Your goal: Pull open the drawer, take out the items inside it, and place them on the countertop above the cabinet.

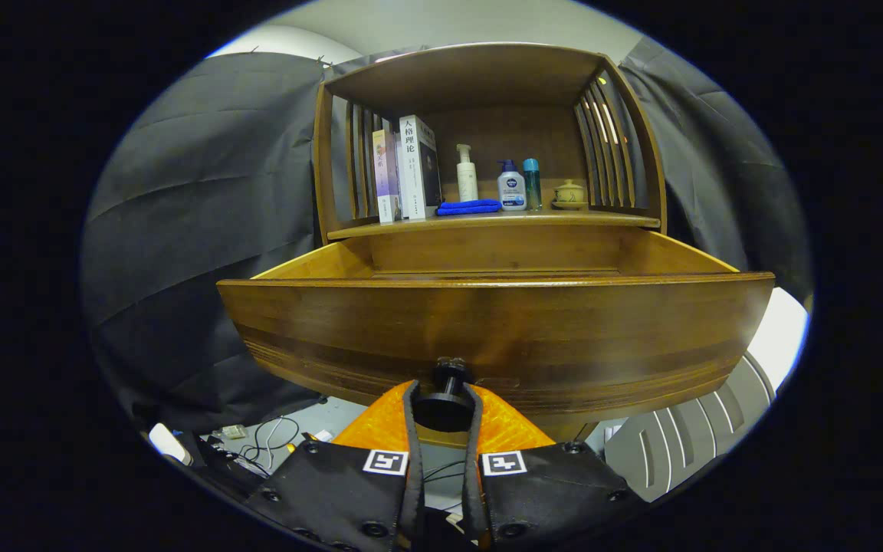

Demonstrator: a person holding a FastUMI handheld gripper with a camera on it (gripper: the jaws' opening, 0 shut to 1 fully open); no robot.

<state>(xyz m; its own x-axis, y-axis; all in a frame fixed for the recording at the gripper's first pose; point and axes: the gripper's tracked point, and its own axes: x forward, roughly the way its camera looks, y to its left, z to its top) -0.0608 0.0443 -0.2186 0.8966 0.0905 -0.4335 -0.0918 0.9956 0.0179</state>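
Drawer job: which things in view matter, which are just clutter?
Job:
- drawer, pulled out
- knob, tongs shut on it
- countertop above, where the items go
- drawer contents: hidden behind the front panel

Clutter:
- books
- blue cloth
- white pump bottle, two smaller bottles
- small lidded pot
- cables on the floor

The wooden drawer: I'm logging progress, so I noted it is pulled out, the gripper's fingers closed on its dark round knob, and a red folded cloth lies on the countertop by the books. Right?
One slip: the folded cloth is blue, not red, as the gripper view shows. The rest stands: the wooden drawer is pulled out, the gripper closed on its dark round knob, the cloth on the countertop by the books.
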